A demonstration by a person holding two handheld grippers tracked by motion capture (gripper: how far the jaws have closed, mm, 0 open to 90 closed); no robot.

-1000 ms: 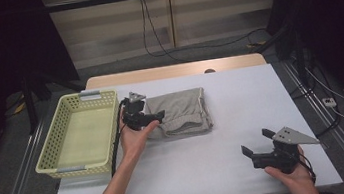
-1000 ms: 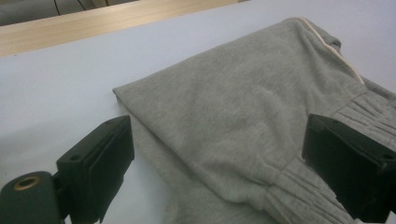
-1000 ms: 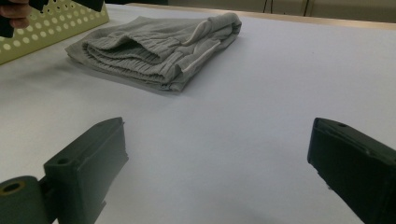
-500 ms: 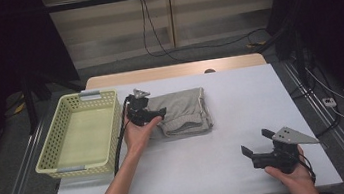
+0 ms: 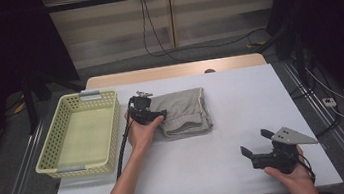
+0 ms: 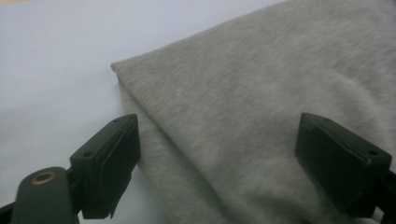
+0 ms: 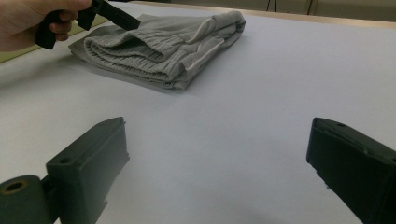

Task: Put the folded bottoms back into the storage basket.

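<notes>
On a white table (image 5: 209,162) in a dim room, folded grey sweatpants (image 5: 184,111) lie lengthwise away from the person, the wide-open left gripper (image 5: 147,111) over their left edge.

Left tongs (image 5: 160,113): shifted from beside the near-left edge of the folded grey garment (image 5: 184,111) to over that edge, and lower toward the desk (image 5: 208,158). Jaws have just been closing slightly; they stand wide, with cloth between them, unpressed.
</notes>
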